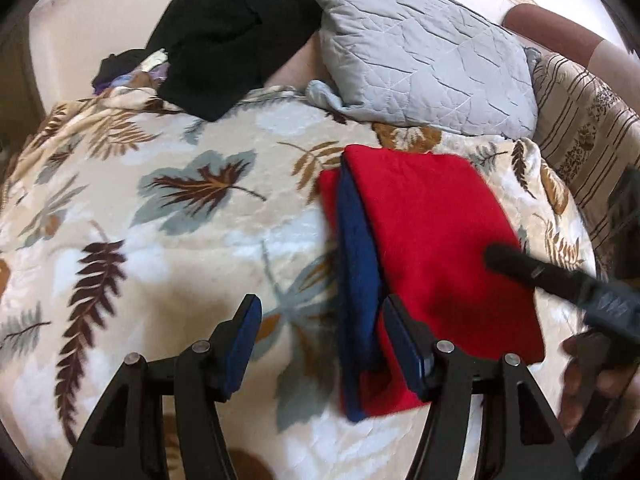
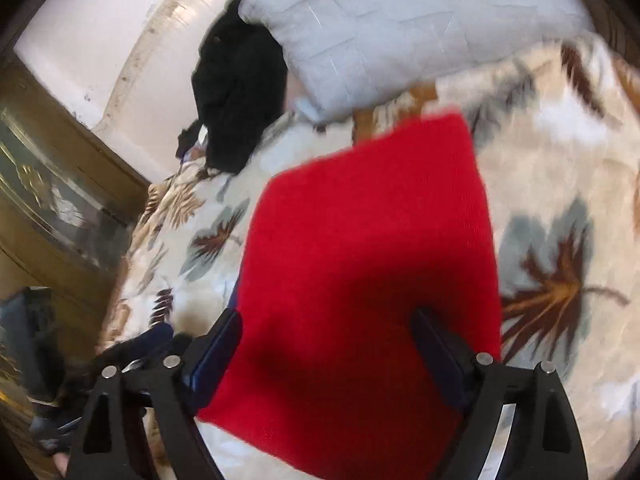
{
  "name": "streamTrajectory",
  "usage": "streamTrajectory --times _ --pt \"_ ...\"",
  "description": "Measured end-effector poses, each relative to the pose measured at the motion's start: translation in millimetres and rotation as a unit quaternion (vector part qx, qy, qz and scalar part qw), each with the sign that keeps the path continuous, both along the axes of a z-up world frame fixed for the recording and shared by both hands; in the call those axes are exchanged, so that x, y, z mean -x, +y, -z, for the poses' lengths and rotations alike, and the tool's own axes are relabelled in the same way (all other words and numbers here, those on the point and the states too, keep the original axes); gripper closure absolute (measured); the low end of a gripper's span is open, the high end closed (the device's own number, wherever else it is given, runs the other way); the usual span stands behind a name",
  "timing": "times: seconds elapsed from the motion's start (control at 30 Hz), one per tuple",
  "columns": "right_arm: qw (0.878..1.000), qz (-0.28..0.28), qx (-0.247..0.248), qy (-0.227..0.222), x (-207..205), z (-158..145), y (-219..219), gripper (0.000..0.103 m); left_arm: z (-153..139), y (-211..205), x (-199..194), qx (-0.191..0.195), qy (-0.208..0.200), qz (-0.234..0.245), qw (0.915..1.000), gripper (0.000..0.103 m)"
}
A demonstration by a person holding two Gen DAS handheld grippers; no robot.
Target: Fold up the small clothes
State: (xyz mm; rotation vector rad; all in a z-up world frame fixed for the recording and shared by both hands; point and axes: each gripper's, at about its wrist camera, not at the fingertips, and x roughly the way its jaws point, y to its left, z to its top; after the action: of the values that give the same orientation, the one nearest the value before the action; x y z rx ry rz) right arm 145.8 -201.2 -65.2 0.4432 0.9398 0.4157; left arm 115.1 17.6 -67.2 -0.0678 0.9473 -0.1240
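Note:
A folded red garment with a dark blue band along its left edge lies flat on the leaf-patterned blanket. My left gripper is open at the garment's near left corner. The blue band runs between its fingers, and the pads do not press on it. In the right wrist view, my right gripper stands open over the near part of the red garment, one finger on each side. One dark finger of that gripper reaches in from the right over the red cloth.
A heap of black clothes and a grey quilted pillow lie at the back of the bed. A striped cushion sits at the right. A person's hand shows at the lower right. A wooden cabinet stands beyond the bed's left edge.

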Motion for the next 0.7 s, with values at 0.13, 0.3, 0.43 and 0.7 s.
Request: streamTrajectory --times 0.13,0.3,0.43,0.7 --pt "0.999 -0.007 -0.002 -0.052 0 -26 5 0.014 -9 10 20 0.012 -0.010 -0.014 0.9998 0.038" --pt "0.999 -0.024 -0.001 0.028 -14 16 19 0.014 -15 12 38 0.013 -0.008 -0.016 0.9997 0.037" --pt "0.999 -0.039 -0.015 0.005 16 -11 23 0.014 -19 12 53 0.003 -0.015 -0.019 0.9997 0.035" --pt "0.997 -0.003 0.070 -0.035 113 -19 -1 0.014 -31 0 75 0.003 -0.029 -0.018 0.9994 0.030"
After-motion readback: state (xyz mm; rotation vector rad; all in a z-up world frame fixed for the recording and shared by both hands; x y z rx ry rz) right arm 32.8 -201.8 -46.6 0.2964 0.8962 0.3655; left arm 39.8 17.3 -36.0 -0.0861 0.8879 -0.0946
